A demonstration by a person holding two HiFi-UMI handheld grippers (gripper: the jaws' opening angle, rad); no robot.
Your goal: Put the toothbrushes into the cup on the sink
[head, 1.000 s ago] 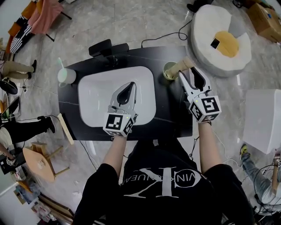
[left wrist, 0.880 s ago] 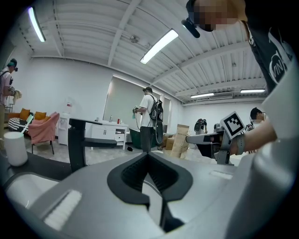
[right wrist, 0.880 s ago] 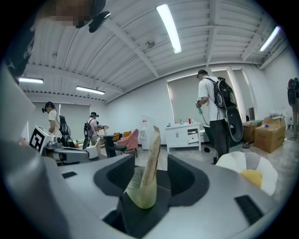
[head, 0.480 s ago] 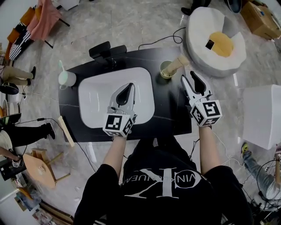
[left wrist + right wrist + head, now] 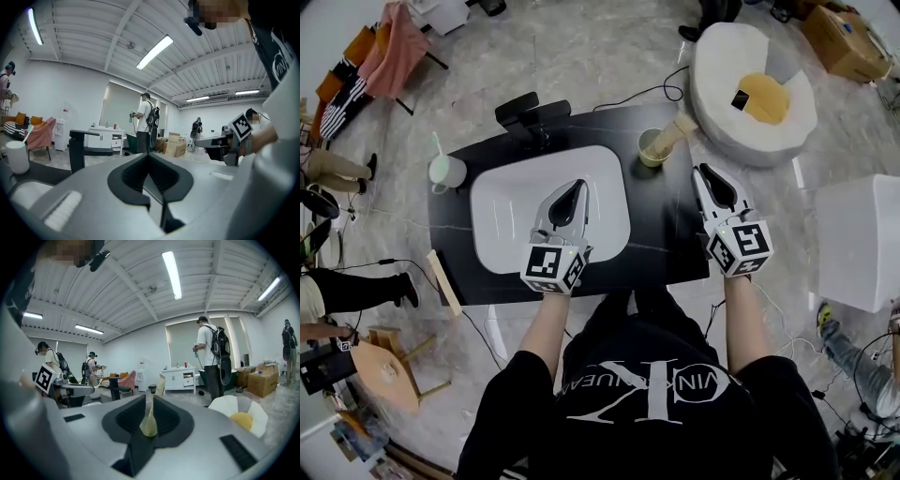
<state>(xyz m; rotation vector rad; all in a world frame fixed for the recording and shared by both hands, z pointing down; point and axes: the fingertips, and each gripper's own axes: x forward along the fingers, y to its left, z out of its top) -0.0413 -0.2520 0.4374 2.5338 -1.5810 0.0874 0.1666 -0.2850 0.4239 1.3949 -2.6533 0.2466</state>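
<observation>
A green cup [image 5: 653, 147] stands on the black counter [image 5: 661, 225] at the sink's far right corner, and a beige toothbrush [image 5: 677, 132] leans out of it. My right gripper [image 5: 705, 173] hovers just short of this cup. Its jaws are closing to a narrow gap with nothing between them. Through that gap, the right gripper view shows the cup [image 5: 148, 426] and the toothbrush [image 5: 161, 383]. My left gripper [image 5: 578, 186] hangs shut and empty over the white sink [image 5: 502, 187]. At the counter's far left, a white cup [image 5: 447, 171] holds a pale toothbrush [image 5: 438, 145].
A black faucet [image 5: 532, 111] rises behind the sink. An egg-shaped cushion [image 5: 750, 94] lies on the floor beyond the counter, and a white box [image 5: 861, 244] stands to the right. A wooden plank [image 5: 443, 281] leans at the left. Several people stand around the room.
My right gripper has drawn back from the green cup towards me and its wide jaws have closed to a narrow gap. The toothbrush stays in the cup. The left gripper has not moved.
</observation>
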